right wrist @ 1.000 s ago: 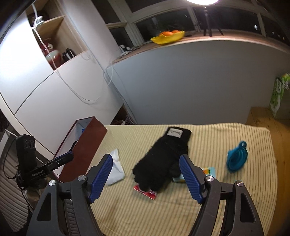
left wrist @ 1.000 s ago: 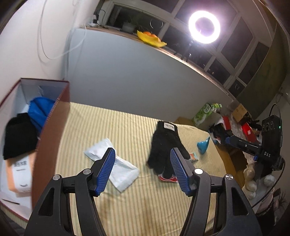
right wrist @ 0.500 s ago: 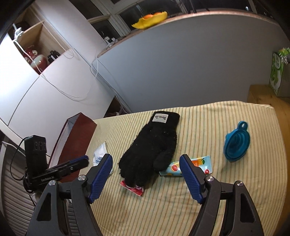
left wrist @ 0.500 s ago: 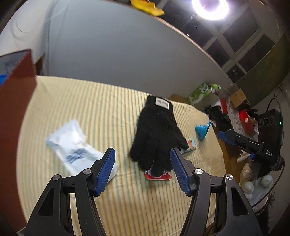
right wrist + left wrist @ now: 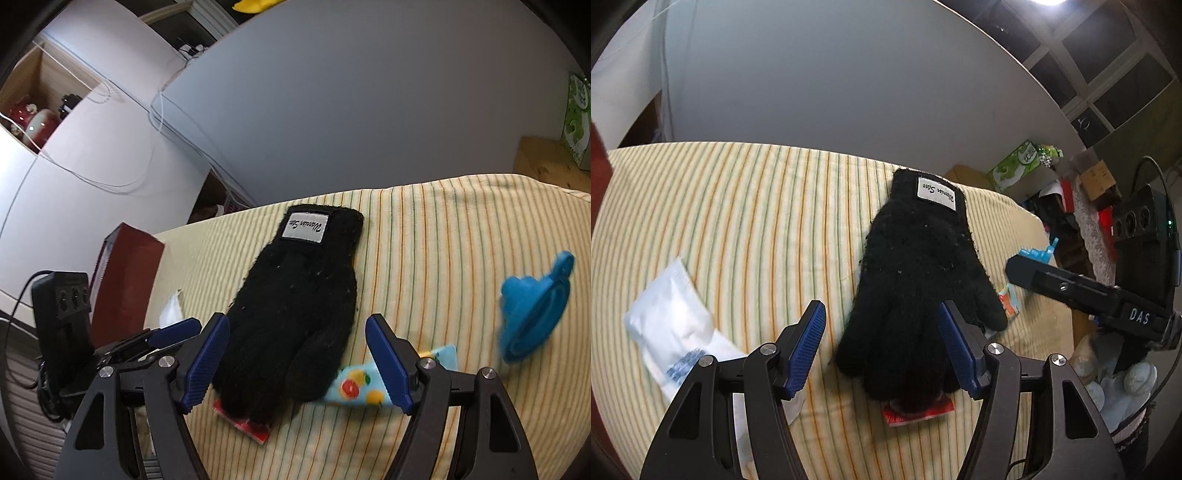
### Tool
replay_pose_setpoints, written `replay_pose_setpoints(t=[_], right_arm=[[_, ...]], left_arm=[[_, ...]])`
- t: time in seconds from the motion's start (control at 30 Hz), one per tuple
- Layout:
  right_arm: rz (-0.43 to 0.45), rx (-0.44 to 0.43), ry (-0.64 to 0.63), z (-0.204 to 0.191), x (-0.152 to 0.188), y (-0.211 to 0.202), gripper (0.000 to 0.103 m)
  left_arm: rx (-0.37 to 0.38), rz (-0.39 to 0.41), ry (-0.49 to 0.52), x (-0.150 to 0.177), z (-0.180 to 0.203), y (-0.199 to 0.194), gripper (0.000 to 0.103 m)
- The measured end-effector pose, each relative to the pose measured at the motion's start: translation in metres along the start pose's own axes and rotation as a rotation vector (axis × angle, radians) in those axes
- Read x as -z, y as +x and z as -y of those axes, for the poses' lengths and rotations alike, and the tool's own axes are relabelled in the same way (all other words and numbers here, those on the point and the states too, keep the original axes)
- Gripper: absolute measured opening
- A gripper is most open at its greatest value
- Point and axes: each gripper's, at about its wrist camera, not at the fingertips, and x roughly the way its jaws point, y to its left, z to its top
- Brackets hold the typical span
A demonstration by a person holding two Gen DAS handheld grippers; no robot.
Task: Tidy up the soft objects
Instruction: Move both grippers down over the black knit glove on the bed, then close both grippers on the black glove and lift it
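Both grippers have dropped toward the striped yellow cloth covering the table (image 5: 738,206) over the last second, and the fuzzy black knit glove with a white sewn label (image 5: 916,273) now fills the middle of both wrist views where it was small and distant a moment ago. The dark red open box (image 5: 125,280), which sat large at the left of the left wrist view a second ago with blue and black soft things inside, has slid almost out of that view; it shows only as a red sliver at the edge, and from the right wrist it stands beyond the glove's left side.

The left gripper (image 5: 882,343) has its blue-padded jaws spread wide, with the glove's finger ends lying between and below them; the pads do not press on it. The right gripper (image 5: 295,354) is spread wide as well, framing the same finger ends from the other side, nothing held.

The glove lies flat, cuff away, its fingers resting on a small red packet (image 5: 916,410) and partly over a fruit-printed blue sachet (image 5: 354,384). A white plastic pouch (image 5: 676,332) lies apart to the left, a collapsible blue silicone funnel (image 5: 532,306) apart to the right.

The shift suggests the glove is the next soft item bound for the box. Which gripper will take it is unclear, since both line up on it, and how close the pads are to the wool is hard to judge through the fisheye.
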Motion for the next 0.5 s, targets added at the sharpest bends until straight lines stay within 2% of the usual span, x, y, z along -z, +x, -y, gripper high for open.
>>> replay_pose_setpoints(t=[0.23, 0.5], right_arm=[[-0.045, 0.016, -0.005, 0.001, -0.003, 0.028, 0.073], [-0.066, 0.002, -0.007, -0.003, -0.005, 0.044, 0.072]], left_arm=[[-0.003, -0.025, 0.019, 0.0, 0.004, 0.01, 0.06], [-0.013, -0.041, 0.03, -0.002, 0.004, 0.022, 0.05]])
